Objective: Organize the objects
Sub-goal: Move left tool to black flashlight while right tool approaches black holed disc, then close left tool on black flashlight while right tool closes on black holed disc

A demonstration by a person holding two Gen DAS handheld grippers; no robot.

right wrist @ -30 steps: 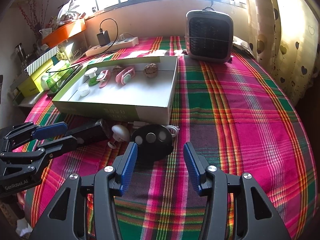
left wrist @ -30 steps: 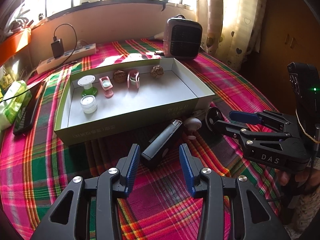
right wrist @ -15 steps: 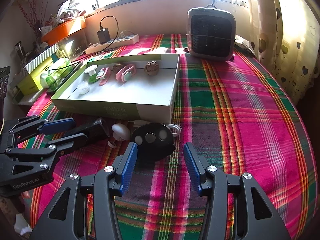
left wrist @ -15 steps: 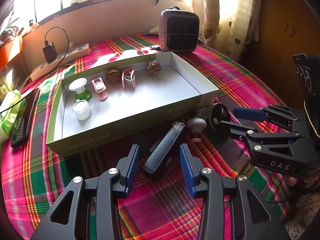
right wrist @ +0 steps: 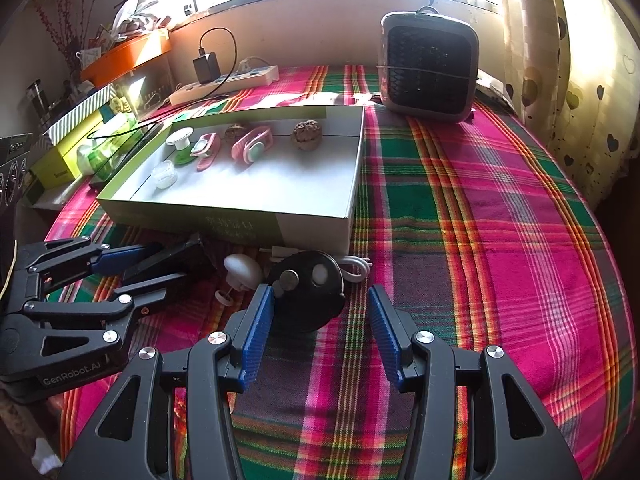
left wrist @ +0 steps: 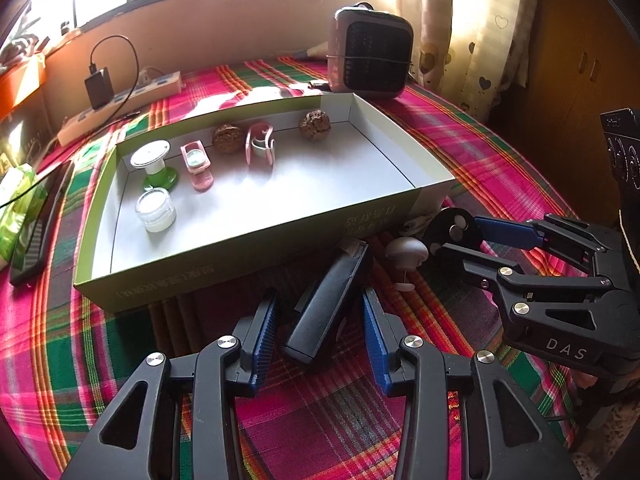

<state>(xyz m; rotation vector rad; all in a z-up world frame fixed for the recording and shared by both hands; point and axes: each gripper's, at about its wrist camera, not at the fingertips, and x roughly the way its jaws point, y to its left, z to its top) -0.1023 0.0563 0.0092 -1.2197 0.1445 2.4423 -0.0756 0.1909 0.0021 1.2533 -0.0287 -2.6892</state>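
A shallow green-sided box [left wrist: 256, 236] [right wrist: 192, 216] lies on the plaid table and holds several small items along its far side. In front of it lie a black bar-shaped device [left wrist: 326, 300] [right wrist: 176, 258], a white mushroom-shaped knob [left wrist: 406, 250] [right wrist: 240, 270] and a black round disc [left wrist: 450, 228] [right wrist: 308, 292]. My left gripper [left wrist: 320, 334] [right wrist: 136, 266] is open with the near end of the black bar between its fingers. My right gripper [right wrist: 320, 328] [left wrist: 460, 234] is open around the disc's near edge.
A grey fan heater [left wrist: 370, 54] [right wrist: 428, 68] stands at the back. A power strip [left wrist: 120, 108] with a charger lies back left. A phone [left wrist: 40, 224] and a green packet [left wrist: 16, 204] lie left of the box. A white cable [right wrist: 356, 268] curls beside the disc.
Both grippers have moved forward and lower. The black bar now sits between the left fingers and the disc between the right fingers. Both stay open.
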